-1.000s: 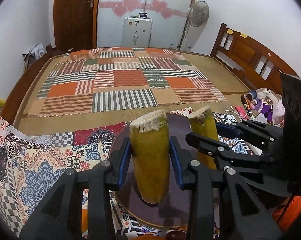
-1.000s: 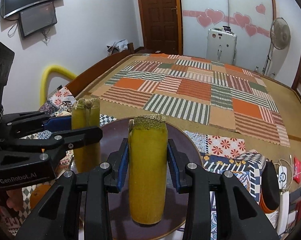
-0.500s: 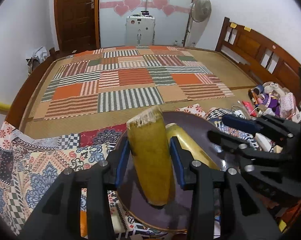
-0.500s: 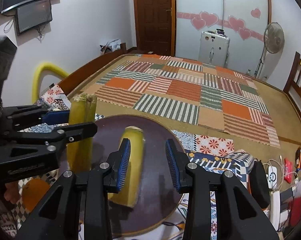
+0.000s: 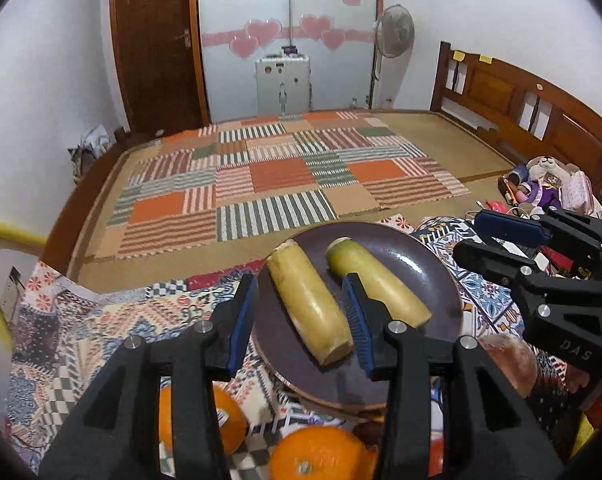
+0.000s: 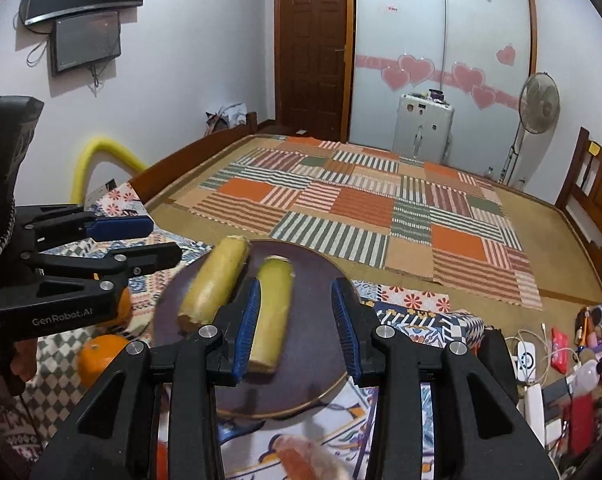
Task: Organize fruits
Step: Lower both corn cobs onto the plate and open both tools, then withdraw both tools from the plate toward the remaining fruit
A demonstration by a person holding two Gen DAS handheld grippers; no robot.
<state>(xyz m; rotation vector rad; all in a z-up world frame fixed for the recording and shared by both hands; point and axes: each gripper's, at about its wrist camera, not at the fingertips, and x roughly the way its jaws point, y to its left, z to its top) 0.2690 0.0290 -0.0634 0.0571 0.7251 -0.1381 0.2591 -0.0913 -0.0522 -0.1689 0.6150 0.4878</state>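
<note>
On the plate (image 5: 433, 276) two stalks (image 5: 309, 304) are laid (unsecured); rolling off could be caused by a nudge; both grippers (image 5: 301, 320) (image 6: 297, 324) are held apart.

Plate (image 5: 437, 276): we see it on the patterned cloth (image 5: 113, 328), with the bed mat (image 5: 277, 184) behind it.
Left cane piece (image 5: 309, 304): lying on the plate, just beside the right cane piece (image 5: 377, 280), the two roughly parallel.
Oranges: two (image 5: 313, 456) (image 5: 229, 420) on the cloth in front of the plate, towards its left.
Left gripper (image 5: 301, 320): we look down through its jaws at the left cane piece.
Right gripper (image 6: 297, 324): over the plate's right half.
Fan (image 6: 537, 100): behind the bed, right of the white appliance (image 6: 423, 128).
</note>
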